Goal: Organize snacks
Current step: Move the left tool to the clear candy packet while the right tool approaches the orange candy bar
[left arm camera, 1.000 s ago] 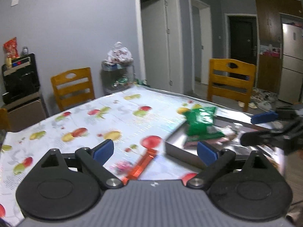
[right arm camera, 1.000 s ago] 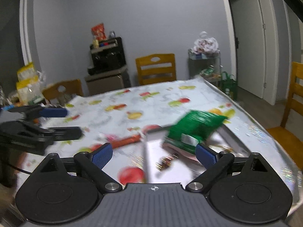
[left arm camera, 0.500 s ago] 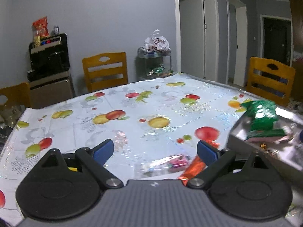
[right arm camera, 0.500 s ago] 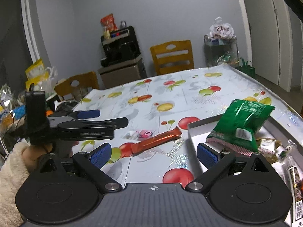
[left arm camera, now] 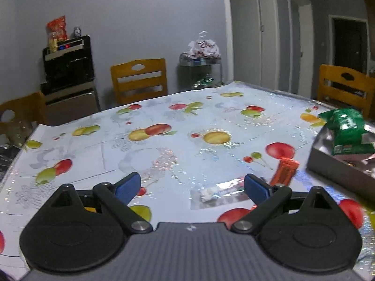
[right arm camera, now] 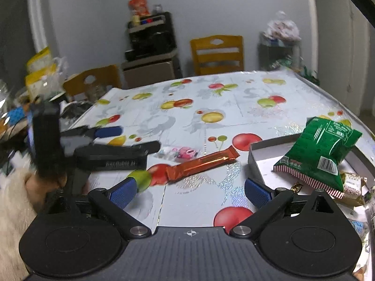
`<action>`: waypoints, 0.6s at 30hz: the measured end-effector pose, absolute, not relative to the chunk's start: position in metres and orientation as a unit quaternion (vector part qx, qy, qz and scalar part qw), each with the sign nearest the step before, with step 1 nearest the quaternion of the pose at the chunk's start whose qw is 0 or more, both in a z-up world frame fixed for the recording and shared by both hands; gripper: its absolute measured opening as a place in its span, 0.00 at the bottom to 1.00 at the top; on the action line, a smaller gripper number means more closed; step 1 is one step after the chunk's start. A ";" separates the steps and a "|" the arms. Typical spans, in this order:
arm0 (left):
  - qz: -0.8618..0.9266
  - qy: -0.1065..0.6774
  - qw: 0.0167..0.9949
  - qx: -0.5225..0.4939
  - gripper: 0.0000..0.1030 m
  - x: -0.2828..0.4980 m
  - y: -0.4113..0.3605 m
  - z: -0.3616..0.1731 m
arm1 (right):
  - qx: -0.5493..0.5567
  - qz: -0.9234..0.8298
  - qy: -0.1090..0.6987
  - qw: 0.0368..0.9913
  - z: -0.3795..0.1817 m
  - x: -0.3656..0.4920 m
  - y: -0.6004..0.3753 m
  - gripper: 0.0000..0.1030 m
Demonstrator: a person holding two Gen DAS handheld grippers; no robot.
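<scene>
My left gripper (left arm camera: 191,187) hangs over the table (left arm camera: 164,149) with its fingers (left arm camera: 127,186) spread wide and nothing between them. A clear candy wrapper (left arm camera: 219,193) lies flat on the fruit-print cloth just ahead, at about 1 o'clock from the left fingers and close to the right-hand blue pad. The orange bar (left arm camera: 284,171) lies just past the wrapper at 1 o'clock, partly hidden behind that pad. Farther off at 2 o'clock sits the tray (left arm camera: 337,175), with the green bag (left arm camera: 346,131) propped on its near edge.

My right gripper (right arm camera: 189,190) is also held over the table, fingers (right arm camera: 123,192) released and empty. In its view the orange bar (right arm camera: 202,162) lies slantwise at 12 o'clock, apart from the fingers, one end near the tray (right arm camera: 254,161). The candy wrapper (right arm camera: 179,152), showing pink inside, rests just beyond the bar at 11 o'clock. The green bag (right arm camera: 321,154) leans over the tray's rim at 2 o'clock, above a heap of small packets that are too blurred to name. At 9 o'clock my left gripper (right arm camera: 138,139) shows side-on, its tips near the wrapper but not touching it, gripped by my hand (right arm camera: 39,185) in a fleecy sleeve (right arm camera: 11,201).

Wooden chairs (right arm camera: 216,53) stand at the far side of the table, against a grey wall.
</scene>
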State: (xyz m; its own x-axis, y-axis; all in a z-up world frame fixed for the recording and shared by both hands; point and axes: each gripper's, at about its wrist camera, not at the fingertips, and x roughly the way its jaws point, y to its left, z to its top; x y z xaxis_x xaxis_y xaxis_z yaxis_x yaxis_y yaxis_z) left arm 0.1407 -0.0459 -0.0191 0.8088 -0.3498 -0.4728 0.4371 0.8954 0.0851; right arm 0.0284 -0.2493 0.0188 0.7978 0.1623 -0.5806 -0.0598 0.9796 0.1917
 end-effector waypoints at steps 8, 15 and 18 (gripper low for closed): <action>-0.158 0.245 0.956 0.011 0.93 0.159 -0.013 -0.013 | 0.159 -0.034 0.349 0.923 -0.013 0.093 -0.242 0.84; -0.161 0.235 0.958 0.015 0.93 0.155 -0.012 -0.009 | 0.177 -0.093 0.366 0.909 -0.035 0.124 -0.233 0.73; -0.162 0.231 0.959 0.019 0.93 0.153 -0.013 -0.008 | 0.153 -0.103 0.366 0.912 -0.037 0.131 -0.224 0.69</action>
State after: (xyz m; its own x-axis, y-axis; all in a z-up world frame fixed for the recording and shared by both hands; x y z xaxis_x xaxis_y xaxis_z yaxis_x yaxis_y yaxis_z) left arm 0.1528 -0.0134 -0.0077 0.8408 -0.3009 -0.4499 0.3189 0.9471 -0.0375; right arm 0.1312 -0.2236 -0.0367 0.7112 -0.0758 -0.6989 0.2995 0.9321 0.2038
